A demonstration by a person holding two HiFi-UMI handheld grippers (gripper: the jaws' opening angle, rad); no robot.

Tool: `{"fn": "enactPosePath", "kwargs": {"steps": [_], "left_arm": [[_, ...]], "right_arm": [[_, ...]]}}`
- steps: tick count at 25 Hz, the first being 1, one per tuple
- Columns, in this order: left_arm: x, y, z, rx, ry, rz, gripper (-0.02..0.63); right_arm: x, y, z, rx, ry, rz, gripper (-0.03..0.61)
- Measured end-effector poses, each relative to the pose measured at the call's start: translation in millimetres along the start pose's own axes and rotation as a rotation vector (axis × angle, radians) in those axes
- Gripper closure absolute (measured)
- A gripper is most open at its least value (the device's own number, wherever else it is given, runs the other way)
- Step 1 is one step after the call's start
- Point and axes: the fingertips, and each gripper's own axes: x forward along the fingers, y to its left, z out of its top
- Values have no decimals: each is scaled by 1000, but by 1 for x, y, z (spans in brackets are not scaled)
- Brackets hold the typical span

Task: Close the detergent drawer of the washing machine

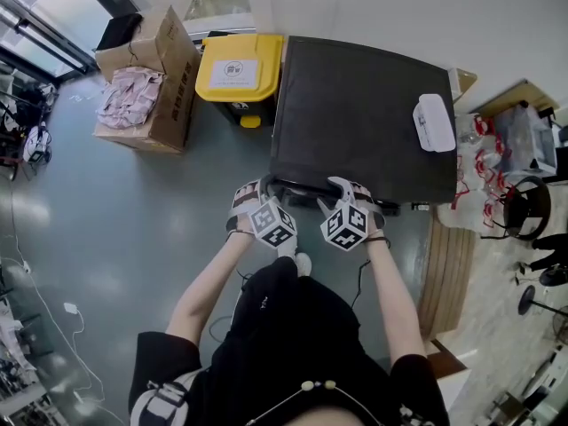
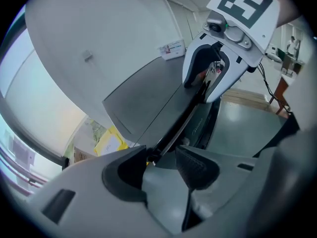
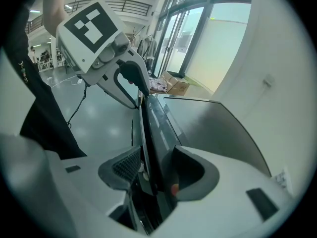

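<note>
The washing machine [image 1: 355, 114] has a dark grey top, and I stand at its front. Both grippers sit side by side on its top front edge [image 2: 181, 120]. My right gripper [image 3: 156, 167] straddles that dark front strip [image 3: 151, 128], which fills the gap between its pads, so it is shut on the strip. In the left gripper view the right gripper [image 2: 208, 90] clasps the same edge. My left gripper [image 2: 161, 162] stands open, with the end corner of the edge just past its fingertips and only floor between them. I cannot tell the detergent drawer apart from the front strip.
A white flat object [image 1: 434, 122] lies on the machine's top at the right. A yellow bin [image 1: 238, 69] and a cardboard box [image 1: 151, 78] holding cloth stand to the machine's left. A wooden platform [image 1: 448, 273] lies to the right. Cables [image 1: 53, 327] trail over the grey floor.
</note>
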Motion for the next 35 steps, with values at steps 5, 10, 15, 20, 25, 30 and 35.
{"fn": "enactPosePath", "kwargs": {"steps": [5, 10, 15, 20, 25, 30, 35], "left_arm": [[-1, 2, 0, -22, 8, 3, 431], [2, 2, 1, -51, 26, 32, 431], [5, 8, 3, -150, 50, 139, 447], [8, 10, 5, -225, 92, 215, 446], [1, 12, 6, -150, 56, 230, 469], [-15, 15, 19, -146, -11, 157, 469], [-33, 14, 42, -386, -239, -48, 513]], "right_arm": [[0, 0, 1, 11, 12, -21, 359], [2, -2, 1, 23, 22, -37, 365], [4, -7, 1, 36, 45, -122, 400], [4, -11, 2, 73, 56, -171, 402], [4, -10, 0, 64, 65, -158, 402], [-2, -11, 1, 139, 18, -68, 422], [-22, -6, 12, 372, -127, -3, 471]]}}
